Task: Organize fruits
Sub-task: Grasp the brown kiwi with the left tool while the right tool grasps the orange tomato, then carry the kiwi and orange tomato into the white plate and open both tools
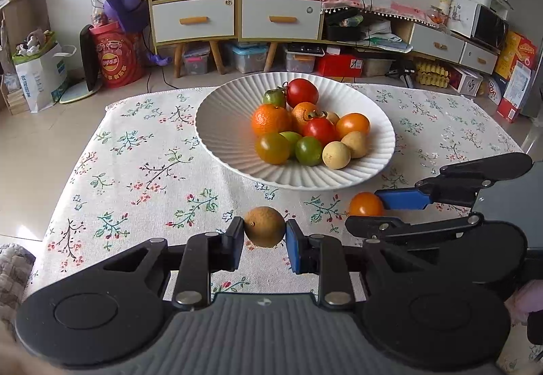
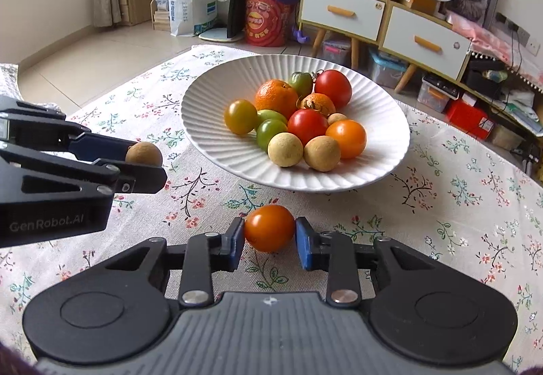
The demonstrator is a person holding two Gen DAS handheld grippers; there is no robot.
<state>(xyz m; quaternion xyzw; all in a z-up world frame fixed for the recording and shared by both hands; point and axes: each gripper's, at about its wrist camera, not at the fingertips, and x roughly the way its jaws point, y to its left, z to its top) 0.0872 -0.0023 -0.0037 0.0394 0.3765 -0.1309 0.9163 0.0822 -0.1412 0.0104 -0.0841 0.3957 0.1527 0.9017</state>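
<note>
- The left gripper [image 1: 264, 234] has its fingers clamped on a brown longan [image 1: 264, 226], near the surface's front edge.
- The right gripper [image 2: 269, 234] pinches an orange tomato [image 2: 269, 228]; the white plate [image 2: 203, 123] of fruit sits behind, mid-surface.
- The left gripper's side reads "GenRobot.AI".

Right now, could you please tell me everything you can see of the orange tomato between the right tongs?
The orange tomato is small, round, smooth and glossy, orange shading to red on one side, with no stem showing. It sits between the blue pads of the right tongs, which are closed on its two sides. It is just above or on the floral tablecloth, in front of the white ribbed plate, apart from the fruit piled there.
</note>
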